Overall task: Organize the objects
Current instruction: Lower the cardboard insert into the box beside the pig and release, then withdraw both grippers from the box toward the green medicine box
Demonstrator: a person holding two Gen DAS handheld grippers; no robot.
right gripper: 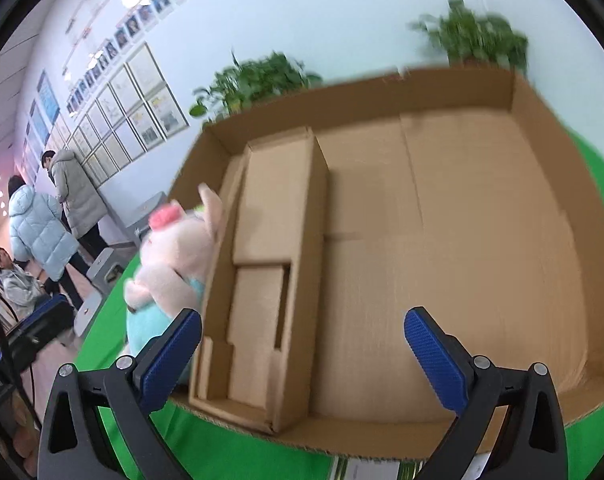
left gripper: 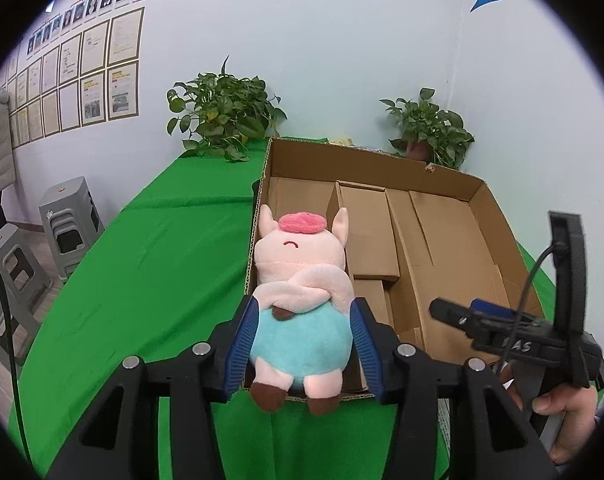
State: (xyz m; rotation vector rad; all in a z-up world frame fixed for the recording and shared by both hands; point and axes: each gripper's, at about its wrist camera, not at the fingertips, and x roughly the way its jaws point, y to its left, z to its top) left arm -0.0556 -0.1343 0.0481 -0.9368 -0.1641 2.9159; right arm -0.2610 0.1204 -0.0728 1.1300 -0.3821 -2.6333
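My left gripper (left gripper: 302,332) is shut on a plush pig (left gripper: 302,300), pink with a teal belly and brown feet, and holds it upright over the near left corner of an open cardboard box (left gripper: 381,164). The pig also shows at the left of the right wrist view (right gripper: 174,264). My right gripper (right gripper: 302,344) is open and empty above the box's front edge (right gripper: 341,436); in the left wrist view the right gripper (left gripper: 513,332) appears at the right. Flat cardboard inserts (right gripper: 278,200) lie inside the box.
The box stands on a table with a green cloth (left gripper: 162,260). Two potted plants (left gripper: 222,120) (left gripper: 429,128) stand behind it by the wall. Grey stools (left gripper: 70,220) stand left of the table. People (right gripper: 42,232) stand at the far left.
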